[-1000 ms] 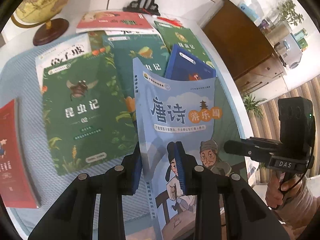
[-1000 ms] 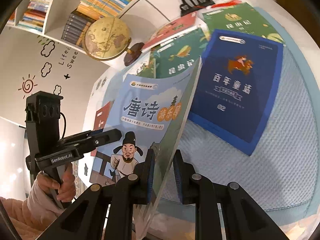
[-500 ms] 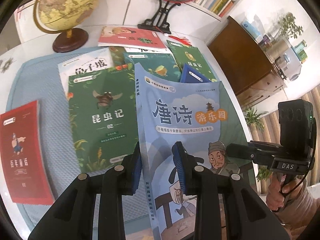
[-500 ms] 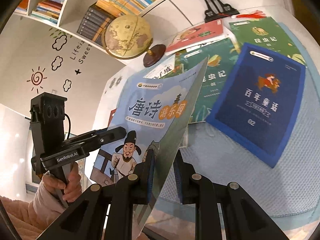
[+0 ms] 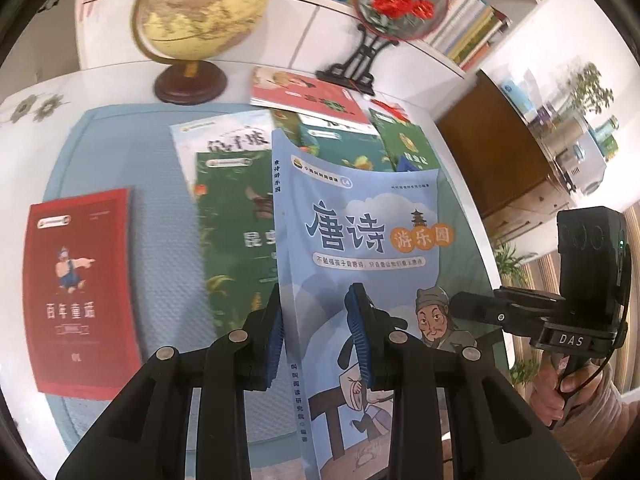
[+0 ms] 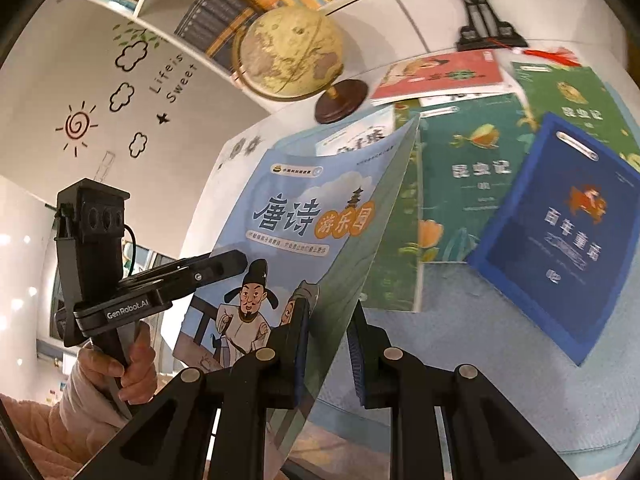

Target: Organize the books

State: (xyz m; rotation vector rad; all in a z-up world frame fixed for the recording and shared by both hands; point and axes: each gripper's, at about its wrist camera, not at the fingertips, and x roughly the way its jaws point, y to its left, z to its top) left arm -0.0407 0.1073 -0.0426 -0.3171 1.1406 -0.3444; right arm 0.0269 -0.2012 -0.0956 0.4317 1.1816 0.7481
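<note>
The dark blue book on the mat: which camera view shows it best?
The right wrist view shows the dark blue book best: its whole front cover is visible, lying on the blue mat. In the left wrist view only a small corner shows behind the raised light blue book.

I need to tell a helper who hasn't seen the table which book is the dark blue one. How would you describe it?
Start at the pale blue mat on the white table. On its right side, beside the green insect books, lies the dark blue book, flat and turned askew. It alone has a navy cover, with a small orange figure above white characters.
</note>
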